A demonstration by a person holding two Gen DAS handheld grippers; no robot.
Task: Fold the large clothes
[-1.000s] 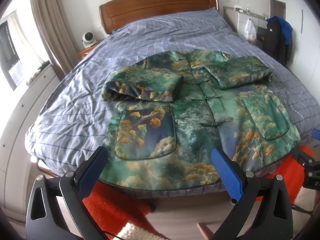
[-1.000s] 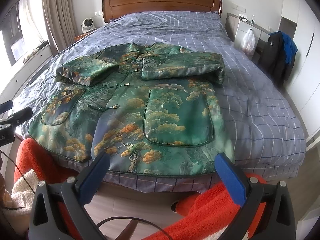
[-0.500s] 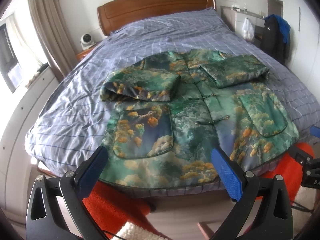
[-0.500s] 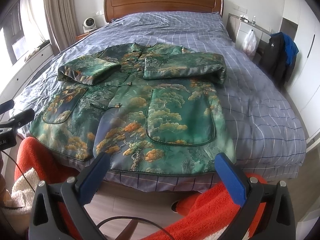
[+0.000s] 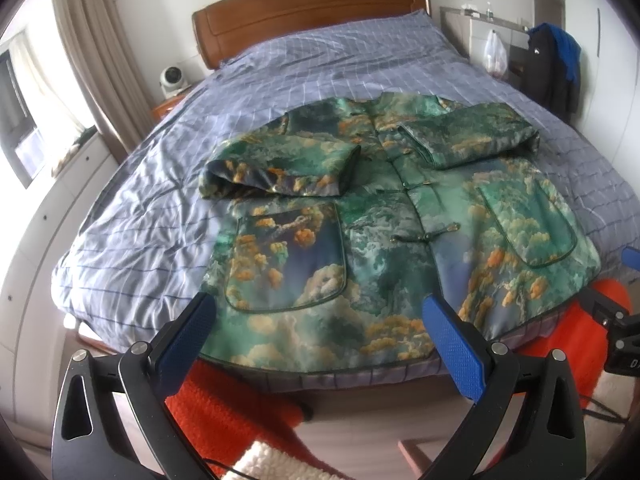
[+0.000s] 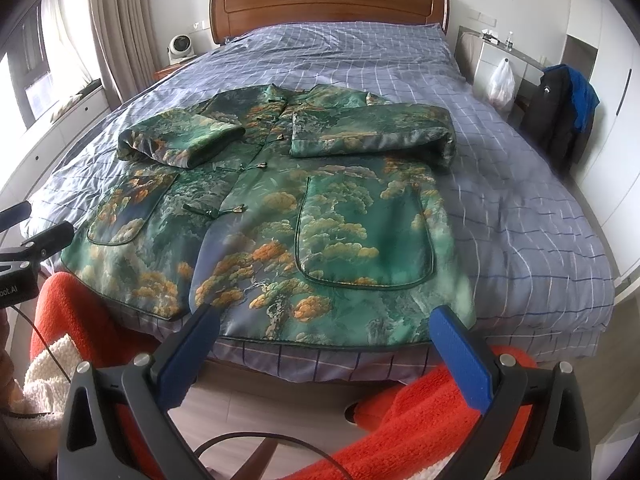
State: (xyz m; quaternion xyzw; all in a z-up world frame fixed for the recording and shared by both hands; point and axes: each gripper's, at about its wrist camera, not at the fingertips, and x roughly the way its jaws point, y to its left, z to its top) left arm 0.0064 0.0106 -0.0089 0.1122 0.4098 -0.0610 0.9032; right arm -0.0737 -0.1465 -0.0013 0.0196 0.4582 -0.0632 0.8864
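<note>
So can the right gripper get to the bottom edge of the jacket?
Probably yes. The right gripper is open, the jacket hem lies at the bed's near edge just ahead, nothing between.

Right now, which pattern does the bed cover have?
Lavender-blue bed cover with a thin check of light and dark lines; clearest in the right wrist view.

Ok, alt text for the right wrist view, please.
A green jacket with orange tree print lies face up on a bed, both sleeves folded across its chest. The open right gripper hovers near its hem, holding nothing.
</note>
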